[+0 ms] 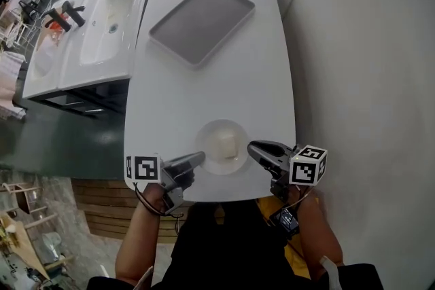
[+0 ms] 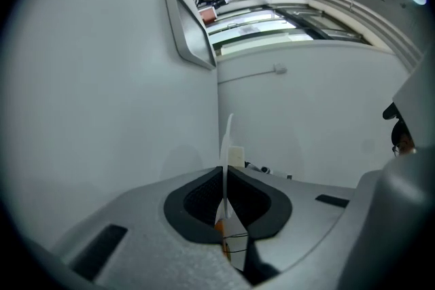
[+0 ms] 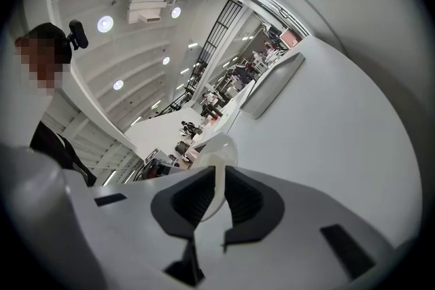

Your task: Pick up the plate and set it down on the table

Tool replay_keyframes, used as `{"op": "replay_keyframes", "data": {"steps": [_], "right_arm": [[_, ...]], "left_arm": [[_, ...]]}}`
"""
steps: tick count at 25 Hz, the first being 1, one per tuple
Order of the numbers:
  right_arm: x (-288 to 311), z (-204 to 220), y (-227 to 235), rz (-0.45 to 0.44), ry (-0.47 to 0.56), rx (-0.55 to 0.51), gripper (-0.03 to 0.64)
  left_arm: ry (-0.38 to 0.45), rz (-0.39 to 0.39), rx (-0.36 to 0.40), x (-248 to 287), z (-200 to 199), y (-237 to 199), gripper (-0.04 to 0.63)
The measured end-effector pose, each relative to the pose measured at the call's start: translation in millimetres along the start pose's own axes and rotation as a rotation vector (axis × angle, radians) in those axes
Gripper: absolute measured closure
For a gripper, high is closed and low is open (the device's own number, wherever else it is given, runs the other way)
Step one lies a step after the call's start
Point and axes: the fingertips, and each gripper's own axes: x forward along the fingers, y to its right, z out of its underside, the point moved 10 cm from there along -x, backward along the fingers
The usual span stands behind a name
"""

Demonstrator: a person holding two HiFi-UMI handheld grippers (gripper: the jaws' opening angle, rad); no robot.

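A small white plate [image 1: 209,132] with a cream-coloured block [image 1: 226,144] on it lies at the near edge of the white table [image 1: 211,92]. My left gripper [image 1: 202,157] is at its left rim and my right gripper [image 1: 250,148] at its right rim. In the left gripper view the plate rim [image 2: 228,132] stands edge-on between the pads, and the left gripper [image 2: 224,180] is shut on it. In the right gripper view the plate rim [image 3: 221,149] fills the narrow gap between the pads of the right gripper [image 3: 219,187], which grip it.
A grey rectangular tray [image 1: 202,22] lies at the table's far end, also visible as the tray [image 2: 187,30] and the tray [image 3: 272,85] from the grippers. White sink basins [image 1: 109,10] stand to the left of the table. A pale wall [image 1: 360,44] runs along the right side.
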Motion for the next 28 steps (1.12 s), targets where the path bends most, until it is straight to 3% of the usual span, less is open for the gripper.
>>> {"op": "replay_keyframes", "data": {"steps": [5, 12, 16, 19, 28], "right_arm": [[15, -8, 27, 0.000, -0.039, 0.023, 0.594], [17, -21, 65, 0.103, -0.040, 0.039, 0.591], [23, -17, 73, 0.080, -0.073, 0.080, 0.583], [30, -12, 77, 0.109, -0.114, 0.096, 0.592], [41, 1, 83, 0.244, -0.252, 0.052, 0.601]], "left_arm": [[-0.022, -0.017, 0.009, 27, -14, -14, 0.580], [0.028, -0.009, -0.051, 37, -25, -30, 0.580], [0.033, -0.034, -0.014, 39, -27, -36, 0.580], [0.028, -0.085, 0.009, 39, -27, -43, 0.581], [-0.050, -0.310, 0.174, 48, -32, -45, 0.578]]}}
